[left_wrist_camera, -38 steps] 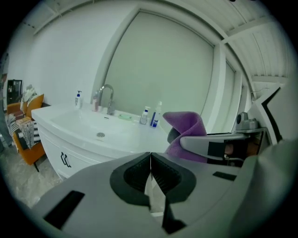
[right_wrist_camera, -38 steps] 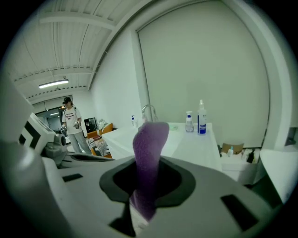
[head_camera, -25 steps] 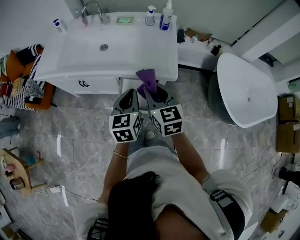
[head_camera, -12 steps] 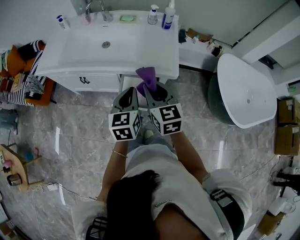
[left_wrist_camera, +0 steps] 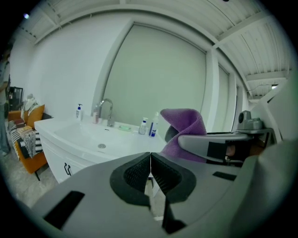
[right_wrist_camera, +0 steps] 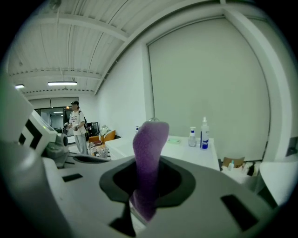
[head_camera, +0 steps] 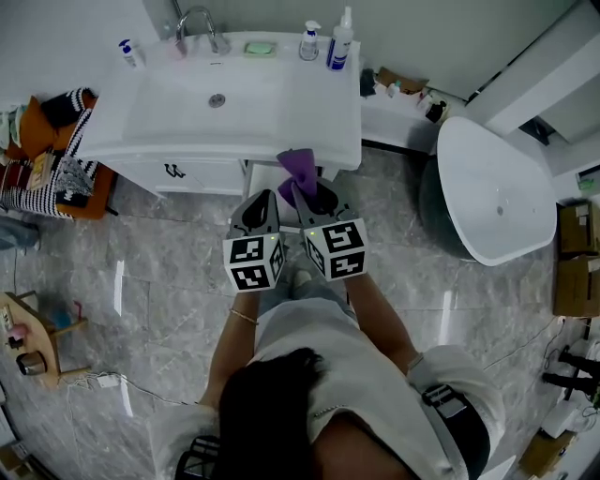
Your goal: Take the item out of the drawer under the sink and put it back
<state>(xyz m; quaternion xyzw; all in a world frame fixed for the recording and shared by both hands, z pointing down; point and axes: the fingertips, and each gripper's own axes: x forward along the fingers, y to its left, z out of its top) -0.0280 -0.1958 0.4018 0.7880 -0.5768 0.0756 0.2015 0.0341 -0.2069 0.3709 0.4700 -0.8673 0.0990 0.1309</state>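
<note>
**Purple cloth clamped in the right tongs, held up in front of the sink**

From the head view, both tools are seen side by side over the grey marble floor (head_camera: 159,253), pointed toward twelve o'clock at the white vanity (head_camera: 202,175). The right gripper (head_camera: 302,190) is closed on the purple cloth (head_camera: 298,166). In the right gripper view the pads are pressed against a fold of it from both sides. The fabric stands up out of the jaws, and a short end hangs below them. The cloth is carried in the air at the front edge of the counter, at about five o'clock from the sink (head_camera: 216,94).

The left gripper (head_camera: 263,199) is held just beside its partner, at nine o'clock from it. Its jaws are brought fully together with nothing between them, as is plainly shown in the left gripper view. In that same view the cloth is caught at two o'clock, bulging above the neighbouring tool.

Along the back of the counter, a tap (head_camera: 197,23) is set at eleven o'clock from the basin. A green soap dish (head_camera: 260,47) is placed at about one o'clock, and two pump bottles (head_camera: 323,42) stand further round toward two. A white bathtub (head_camera: 497,187) is seen at three o'clock from the vanity, and an orange chair (head_camera: 42,141) draped with striped fabric at nine o'clock. Far off at nine o'clock in the right gripper view, a person (right_wrist_camera: 77,125) is glimpsed standing.
</note>
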